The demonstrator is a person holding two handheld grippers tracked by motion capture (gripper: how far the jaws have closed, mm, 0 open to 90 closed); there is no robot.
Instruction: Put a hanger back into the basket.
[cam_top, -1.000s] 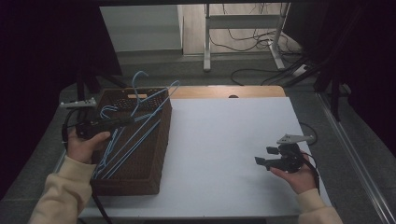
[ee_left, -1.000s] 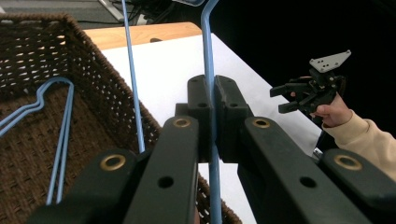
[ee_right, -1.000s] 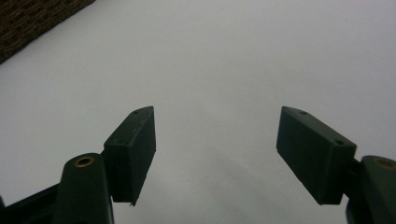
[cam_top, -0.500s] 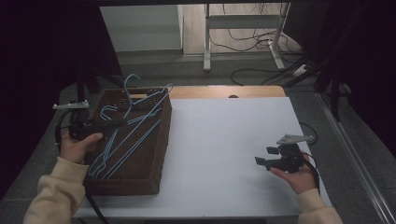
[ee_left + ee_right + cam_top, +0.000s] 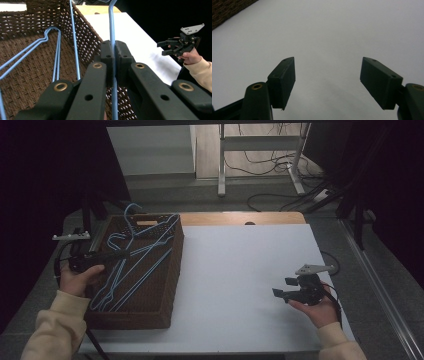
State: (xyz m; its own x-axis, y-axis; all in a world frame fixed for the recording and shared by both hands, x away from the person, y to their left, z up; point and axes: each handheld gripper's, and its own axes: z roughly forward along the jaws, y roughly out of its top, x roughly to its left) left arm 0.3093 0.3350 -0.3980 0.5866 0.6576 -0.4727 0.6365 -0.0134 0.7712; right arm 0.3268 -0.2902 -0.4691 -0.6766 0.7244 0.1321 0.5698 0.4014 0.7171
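A brown wicker basket stands on the left part of the table and holds several light blue wire hangers. My left gripper reaches over the basket from its left side and is shut on the wire of one blue hanger, which runs straight up between the two pads. Other hangers lie on the basket floor below. My right gripper rests low over the white table top at the right, jaws wide apart with nothing between them.
The basket's woven wall stands right beside the held wire. A bare wooden strip runs along the table's far edge. Behind it are a metal stand and cables on the floor.
My left hand and gripper have drawn left and toward the person, pulling the held hanger with them across the basket. The right hand has stayed where it was.
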